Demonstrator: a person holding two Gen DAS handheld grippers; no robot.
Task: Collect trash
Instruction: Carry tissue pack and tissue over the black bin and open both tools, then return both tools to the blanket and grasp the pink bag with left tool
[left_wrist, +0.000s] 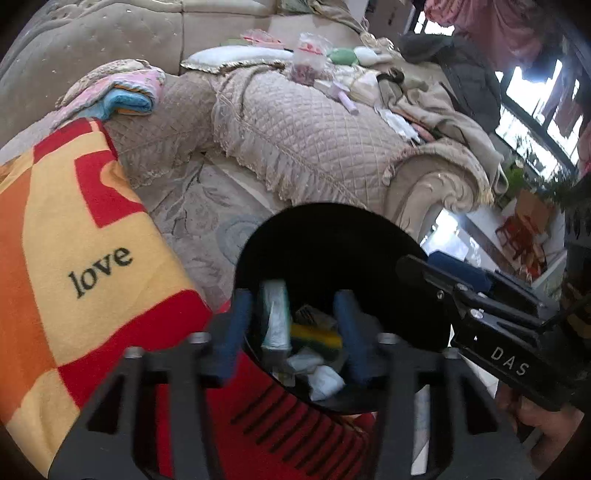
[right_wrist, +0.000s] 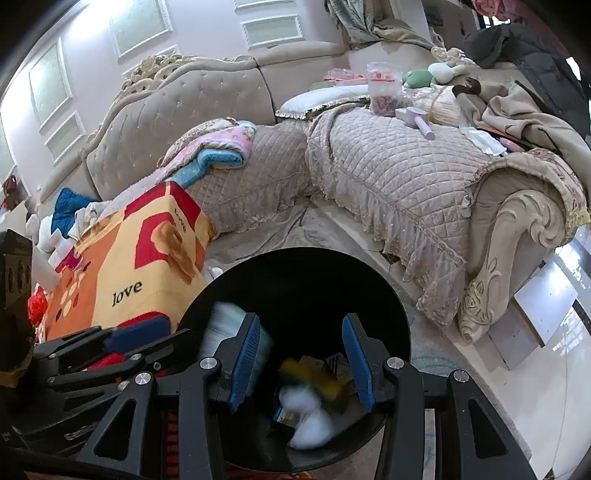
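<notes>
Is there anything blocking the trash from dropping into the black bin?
Nothing visible. Both open grippers, left and right, hover over the open black bin. A pale packet sits inside its mouth, above the sponge.

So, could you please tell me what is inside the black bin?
The black bin holds a yellow-green sponge, white crumpled paper and a whitish packet; anything beneath them is covered.

I had both tongs crowded over the black bin (right_wrist: 295, 280); its mouth lay open beneath, trash (right_wrist: 314, 384) low inside. The patterned blanket (right_wrist: 147, 258) pressed against the bin's left rim, the sofa (right_wrist: 388, 177) stood behind, with a strip of rug (left_wrist: 207, 221) free between
</notes>
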